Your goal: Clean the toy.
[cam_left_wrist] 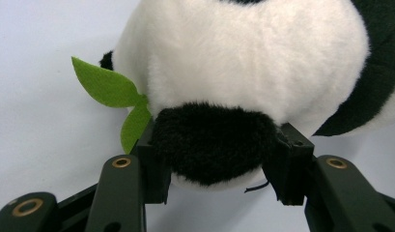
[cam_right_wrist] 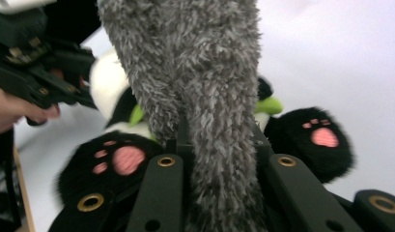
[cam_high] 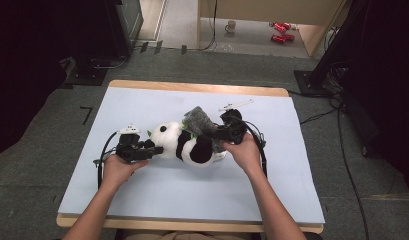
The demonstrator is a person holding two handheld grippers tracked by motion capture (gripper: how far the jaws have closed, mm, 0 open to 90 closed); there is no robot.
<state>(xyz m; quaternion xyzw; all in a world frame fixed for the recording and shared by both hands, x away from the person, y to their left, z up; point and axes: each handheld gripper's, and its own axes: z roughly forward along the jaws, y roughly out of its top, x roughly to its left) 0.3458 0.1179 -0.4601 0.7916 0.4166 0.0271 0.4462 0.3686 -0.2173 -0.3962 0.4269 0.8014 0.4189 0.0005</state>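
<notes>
1. Lying mid-table (cam_high: pixel 142 200), the toy panda (cam_high: pixel 184 142) has its black ear (cam_left_wrist: pixel 214 142) clamped in the left gripper (cam_high: pixel 151 151).
2. The right gripper (cam_high: pixel 214 133) is clamped on a grey fuzzy cloth (cam_right_wrist: pixel 195 87) above the panda's paws (cam_right_wrist: pixel 122 162).
3. Pulling harder could slip the ear free or drag the panda.
4. A white strip (cam_high: pixel 235 104) lies behind, well apart; nothing blocks.

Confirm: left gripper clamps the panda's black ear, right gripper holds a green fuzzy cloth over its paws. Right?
One error: the cloth is grey, not green; the right gripper view shows it pinched in the right gripper above the pink-padded paws. The only green is the felt leaves. The left gripper does clamp the panda's black ear.
</notes>
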